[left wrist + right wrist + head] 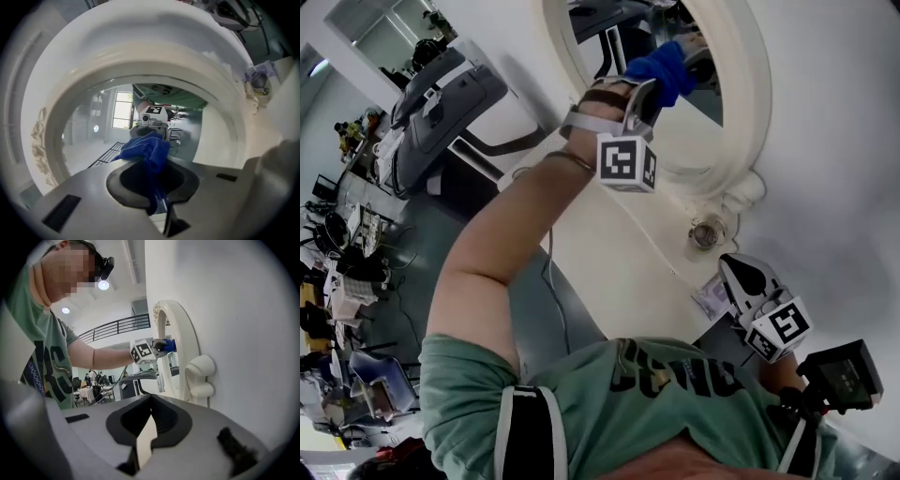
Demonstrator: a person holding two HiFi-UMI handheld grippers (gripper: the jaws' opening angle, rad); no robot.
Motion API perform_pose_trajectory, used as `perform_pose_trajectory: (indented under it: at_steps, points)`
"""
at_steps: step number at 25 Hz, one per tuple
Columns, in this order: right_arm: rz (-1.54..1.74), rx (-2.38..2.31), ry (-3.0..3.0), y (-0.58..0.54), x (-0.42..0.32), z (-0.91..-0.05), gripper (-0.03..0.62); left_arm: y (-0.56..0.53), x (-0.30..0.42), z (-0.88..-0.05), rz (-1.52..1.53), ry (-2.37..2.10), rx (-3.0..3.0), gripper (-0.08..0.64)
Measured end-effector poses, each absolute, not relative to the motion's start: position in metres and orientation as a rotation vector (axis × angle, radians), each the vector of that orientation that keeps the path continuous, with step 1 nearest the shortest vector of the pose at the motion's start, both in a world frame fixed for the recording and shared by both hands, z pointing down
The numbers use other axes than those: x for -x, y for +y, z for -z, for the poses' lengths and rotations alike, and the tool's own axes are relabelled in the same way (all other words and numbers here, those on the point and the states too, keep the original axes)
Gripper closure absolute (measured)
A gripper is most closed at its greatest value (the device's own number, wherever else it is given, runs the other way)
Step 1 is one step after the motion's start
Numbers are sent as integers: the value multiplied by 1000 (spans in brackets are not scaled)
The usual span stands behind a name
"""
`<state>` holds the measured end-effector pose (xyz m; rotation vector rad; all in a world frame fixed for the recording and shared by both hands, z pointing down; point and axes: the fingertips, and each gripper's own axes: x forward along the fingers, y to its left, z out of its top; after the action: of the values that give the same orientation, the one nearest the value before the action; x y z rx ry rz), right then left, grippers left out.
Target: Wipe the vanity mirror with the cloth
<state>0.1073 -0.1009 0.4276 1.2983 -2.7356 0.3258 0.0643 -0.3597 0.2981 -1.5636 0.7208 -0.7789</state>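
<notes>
The left gripper (656, 89) clamps the blue cloth (667, 67) in its jaws against the mirror (748, 103) glass. Wiping seems under way, though how much is done is unclear. The right gripper (748, 281) hangs low, jaws together, empty.

There is one vanity mirror (752, 94), one blue cloth (662, 67) and two hand-held grippers, left (652, 94) and right (742, 277).
</notes>
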Motion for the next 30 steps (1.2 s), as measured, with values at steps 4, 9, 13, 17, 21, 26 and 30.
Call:
perform_pose_trajectory:
  at_steps: [4,9,13,17,21,26,30]
  points:
    - [-382,-1280,-2700,-93,-108,-441,580,-344,-69,-392,853,651,1615,505]
    - [-446,-1285,-2642,-83,-115,-458,580,-328,-75,-486,955,545,1695,505]
    - [-489,-1288,-2608,-82,-122,-473,580,-316,-77,-541,1002,465,1785,505]
    - [-510,-1288,-2601,-95,-122,-486,580,-329,-74,-553,1000,424,1809,509]
    - [-485,-1285,-2614,-90,-115,-480,580,-327,-68,-563,1068,330,1834,509]
    - [-374,-1330,-2642,-81,-116,-445,580,-324,-60,-549,1169,231,1876,508]
    - [-281,-1367,-2660,-76,-122,-413,580,-340,-49,-430,1016,418,1907,506]
